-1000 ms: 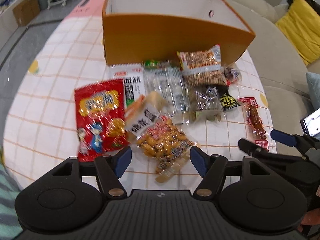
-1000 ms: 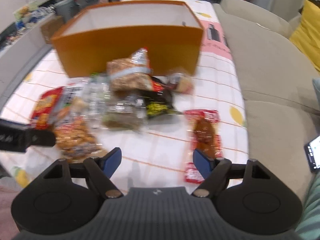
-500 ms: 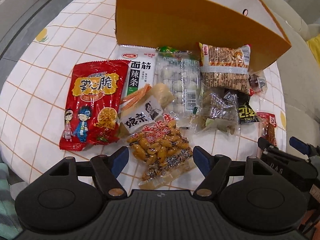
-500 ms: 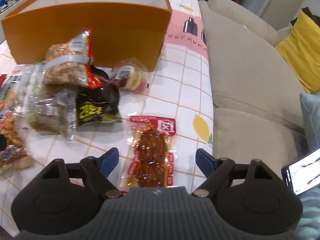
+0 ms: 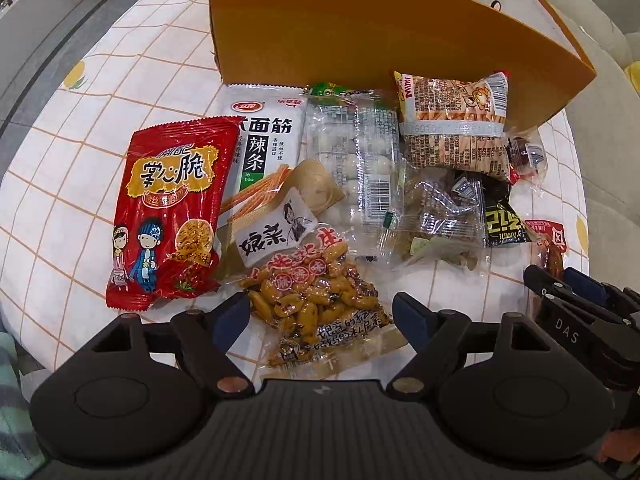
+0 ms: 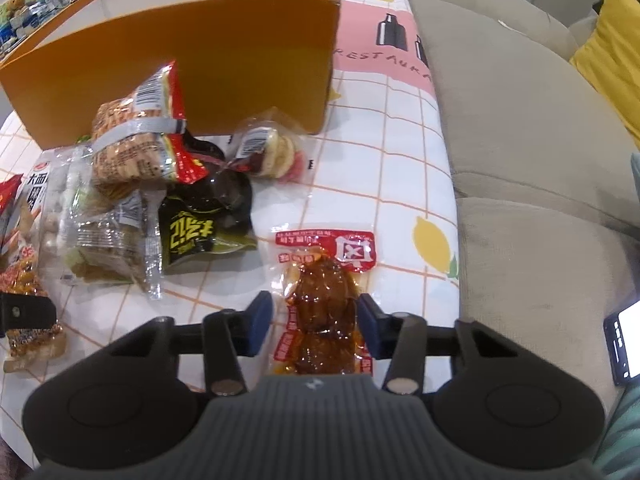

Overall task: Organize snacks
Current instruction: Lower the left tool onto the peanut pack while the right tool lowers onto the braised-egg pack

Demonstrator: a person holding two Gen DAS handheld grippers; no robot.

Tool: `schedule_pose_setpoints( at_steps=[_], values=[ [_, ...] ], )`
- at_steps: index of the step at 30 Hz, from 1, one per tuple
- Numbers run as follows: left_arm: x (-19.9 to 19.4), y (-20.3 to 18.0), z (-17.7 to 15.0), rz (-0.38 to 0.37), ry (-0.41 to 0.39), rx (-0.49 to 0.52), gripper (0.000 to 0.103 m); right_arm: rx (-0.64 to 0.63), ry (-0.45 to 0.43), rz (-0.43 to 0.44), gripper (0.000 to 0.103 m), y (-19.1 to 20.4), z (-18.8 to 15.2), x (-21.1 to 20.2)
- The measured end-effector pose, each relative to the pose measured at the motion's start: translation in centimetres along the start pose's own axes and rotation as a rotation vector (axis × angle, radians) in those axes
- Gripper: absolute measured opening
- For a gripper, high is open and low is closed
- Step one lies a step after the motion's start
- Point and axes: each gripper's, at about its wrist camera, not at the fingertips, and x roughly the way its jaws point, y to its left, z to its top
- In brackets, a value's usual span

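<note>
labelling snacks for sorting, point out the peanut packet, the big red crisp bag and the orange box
peanut packet point(image 5: 316, 300), left wrist view, on the nuts
big red crisp bag point(image 5: 172, 208), left wrist view, front middle
orange box point(image 5: 360, 40), left wrist view, near wall

Snack packets point(image 5: 348, 184) crowd the worktop point(image 5: 80, 152) before the orange box point(image 5: 360, 36); bare cloth lies left, sofa point(image 6: 520, 140) flanks right.
</note>
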Motion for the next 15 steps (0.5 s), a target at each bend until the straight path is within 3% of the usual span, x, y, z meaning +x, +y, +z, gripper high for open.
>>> schedule_pose_setpoints(
  at_steps=[3,10,15],
  values=[
    [0.0,0.1,-0.1,-0.004,-0.002,0.013,0.093,0.000,0.002,0.011,0.042,0.3,-0.2,-0.2],
    [-0.5,0.1,-0.3,-0.006,-0.022,0.077,0.063,0.006,0.012,0.097,0.041,1.8,-0.4,-1.2],
    [-1.2,1.0,-0.4,-0.052,-0.048,0.130,0.039,0.048,0.026,0.163,0.040,2.4,-0.9,-2.2]
  ],
)
